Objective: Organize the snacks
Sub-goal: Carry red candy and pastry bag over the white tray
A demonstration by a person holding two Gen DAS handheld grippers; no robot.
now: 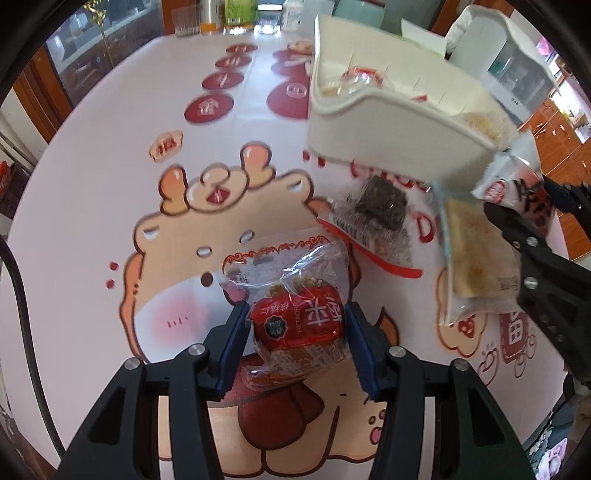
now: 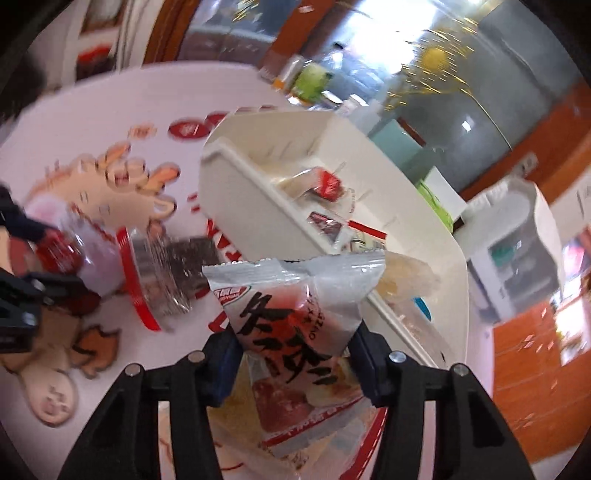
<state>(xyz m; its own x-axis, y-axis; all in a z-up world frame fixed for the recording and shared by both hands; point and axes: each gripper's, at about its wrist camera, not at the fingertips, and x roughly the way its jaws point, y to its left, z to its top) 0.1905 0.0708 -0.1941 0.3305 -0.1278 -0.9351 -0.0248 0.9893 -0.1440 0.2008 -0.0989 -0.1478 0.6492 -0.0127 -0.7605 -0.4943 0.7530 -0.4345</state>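
My left gripper point(image 1: 297, 332) points down at the table, shut on a red snack packet point(image 1: 295, 317) in clear wrap; both blue pads press its sides. My right gripper point(image 2: 295, 354) is shut on a grey-white packet point(image 2: 295, 317) with black characters, and holds it up beside the white divided box point(image 2: 369, 192). In the left wrist view that right gripper point(image 1: 532, 203) comes in from the right with the same packet point(image 1: 506, 188) by the box's point(image 1: 388, 122) near corner. The box holds a few wrapped snacks. On the cloth lie a dark square snack point(image 1: 376, 214) and a pale cracker packet point(image 1: 476, 254).
The table wears a white cloth point(image 1: 110, 184) with a cartoon print and red discs. Bottles and glasses point(image 1: 236, 14) stand at its far end. A white appliance point(image 1: 480, 44) sits behind the box. A black cable point(image 1: 14, 295) runs along the left edge.
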